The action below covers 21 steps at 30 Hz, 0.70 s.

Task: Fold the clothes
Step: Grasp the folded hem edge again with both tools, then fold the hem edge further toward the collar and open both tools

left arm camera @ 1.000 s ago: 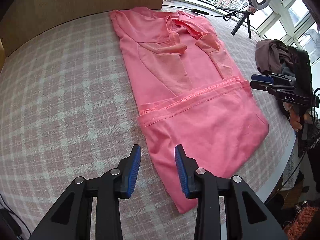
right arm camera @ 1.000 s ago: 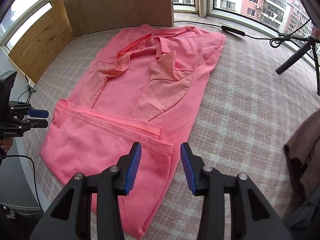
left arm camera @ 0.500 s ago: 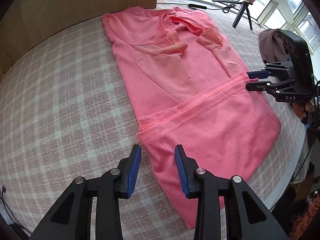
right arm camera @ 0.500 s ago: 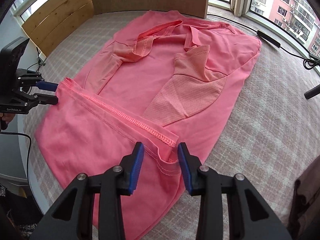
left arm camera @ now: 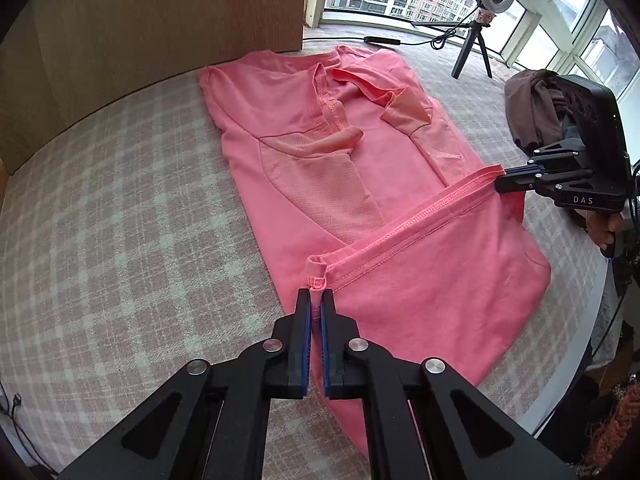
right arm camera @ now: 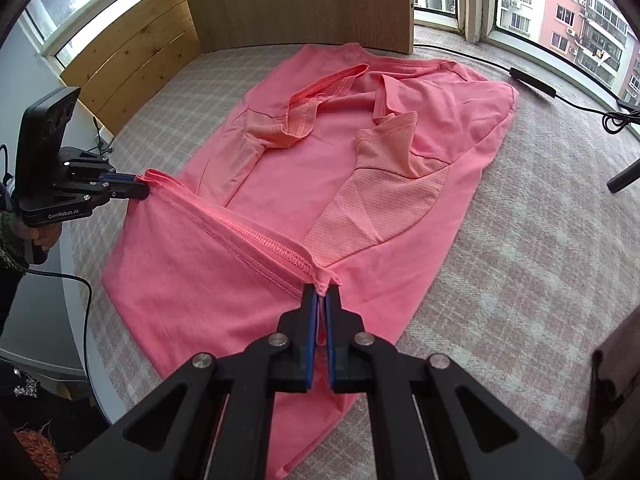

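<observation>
left wrist view: left gripper [left arm camera: 316,300], fingers now clamped on the near corner of the stitched hem of a coral-pink short-sleeved knit shirt [left arm camera: 360,208]; a second ago these fingers stood apart above the cloth. right gripper [left arm camera: 505,179], seen across the shirt, pinches the hem's far corner, so the hem [left arm camera: 404,228] runs nearly taut between the two.

right wrist view: right gripper [right arm camera: 321,298], fingers together on the hem corner, likewise apart a second ago; left gripper [right arm camera: 138,190] at the opposite end.

meaning, as judged: both corners secured, the bottom fold-over ready to be lifted and carried toward the collar.

surface: shirt lies flat, sleeves folded inward, on a pink-and-white checked cover over the table [left arm camera: 120,216].

room: wooden panel [left arm camera: 160,20], windows, ring light on tripod [left arm camera: 486,8], brown crumpled garment [left arm camera: 528,112].
</observation>
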Motion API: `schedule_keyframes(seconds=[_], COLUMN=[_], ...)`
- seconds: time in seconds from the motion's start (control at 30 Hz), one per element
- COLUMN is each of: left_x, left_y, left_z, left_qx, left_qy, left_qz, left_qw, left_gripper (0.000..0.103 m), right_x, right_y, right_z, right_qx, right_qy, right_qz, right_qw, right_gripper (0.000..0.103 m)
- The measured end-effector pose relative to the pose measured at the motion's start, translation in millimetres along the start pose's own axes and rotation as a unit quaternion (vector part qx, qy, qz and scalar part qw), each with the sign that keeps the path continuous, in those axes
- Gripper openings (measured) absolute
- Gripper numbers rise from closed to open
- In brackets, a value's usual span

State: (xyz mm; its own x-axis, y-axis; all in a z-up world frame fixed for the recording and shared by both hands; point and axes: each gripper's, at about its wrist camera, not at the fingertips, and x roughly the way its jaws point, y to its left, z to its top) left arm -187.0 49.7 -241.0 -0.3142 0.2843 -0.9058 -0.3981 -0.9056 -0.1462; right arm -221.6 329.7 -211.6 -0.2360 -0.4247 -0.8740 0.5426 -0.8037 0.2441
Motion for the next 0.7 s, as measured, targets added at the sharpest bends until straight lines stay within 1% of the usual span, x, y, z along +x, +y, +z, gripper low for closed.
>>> schedule_keyframes(seconds=[0.1,0.13,0.17,0.2,0.23,0.27,0.3,0.33,0.37,0.4,0.5,0.57,0.6,0.7], left_x=[6.7,11.8,21.1,27.9,28.5,22.0,14.5,4.0,-6.8,-17.4,-38.0,-39.6,-38.3,-30.4], left_y=[1.8,3.3,5.6,6.9,8.6,11.2,14.6,20.6,26.3,31.7,31.8,20.2,13.2,-6.3], left_z=[8.7,11.6,13.6,14.2,13.0,8.9,4.2,-2.9,-12.3,-22.5,-62.2,-84.6,-92.2,-103.0], left_qx=[0.004,0.004,0.003,0.001,-0.002,-0.007,-0.014,-0.028,-0.042,-0.056,-0.075,-0.069,-0.063,-0.032], left_qy=[0.004,0.012,0.032,0.046,0.051,0.045,0.039,0.032,0.028,0.024,0.028,0.043,0.046,0.043], left_qz=[-0.004,-0.005,0.002,0.012,0.02,0.023,0.024,0.017,0.009,-0.001,-0.046,-0.063,-0.065,-0.071], left_qw=[1.0,0.9999,0.9995,0.9989,0.9985,0.9987,0.9988,0.999,0.9987,0.9982,0.9958,0.9947,0.9948,0.996], left_gripper=[0.003,0.006,0.009,0.009,0.009,0.012,0.015,0.021,0.025,0.025,0.025,0.025,0.025,0.025], right_x=[-8.4,-6.7,-0.8,4.2,7.3,4.9,-1.8,-12.0,-22.1,-31.8,-47.5,-47.8,-45.4,-37.5], right_y=[-8.3,-12.2,-16.1,-20.0,-23.3,-25.3,-26.3,-26.8,-27.2,-27.3,-15.8,-3.3,2.8,16.5], right_z=[-0.5,-0.3,0.1,0.5,1.3,0.6,-2.4,-9.4,-16.3,-23.8,-58.0,-81.8,-91.4,-112.2], right_qx=[0.019,0.024,0.03,0.04,0.052,0.059,0.065,0.076,0.086,0.096,0.116,0.122,0.123,0.125], right_qy=[0.001,0.006,0.017,0.026,0.035,0.033,0.024,0.012,0.0,-0.011,-0.009,0.002,0.009,0.016], right_qz=[-0.003,-0.003,-0.009,-0.022,-0.036,-0.045,-0.047,-0.04,-0.034,-0.026,0.009,0.018,0.017,0.014], right_qw=[1.0,1.0,0.999,0.999,0.997,0.997,0.996,0.996,0.996,0.995,0.993,0.992,0.992,0.992], right_gripper=[0.004,0.005,0.006,0.01,0.012,0.016,0.022,0.026,0.032,0.036,0.036,0.036,0.036,0.036])
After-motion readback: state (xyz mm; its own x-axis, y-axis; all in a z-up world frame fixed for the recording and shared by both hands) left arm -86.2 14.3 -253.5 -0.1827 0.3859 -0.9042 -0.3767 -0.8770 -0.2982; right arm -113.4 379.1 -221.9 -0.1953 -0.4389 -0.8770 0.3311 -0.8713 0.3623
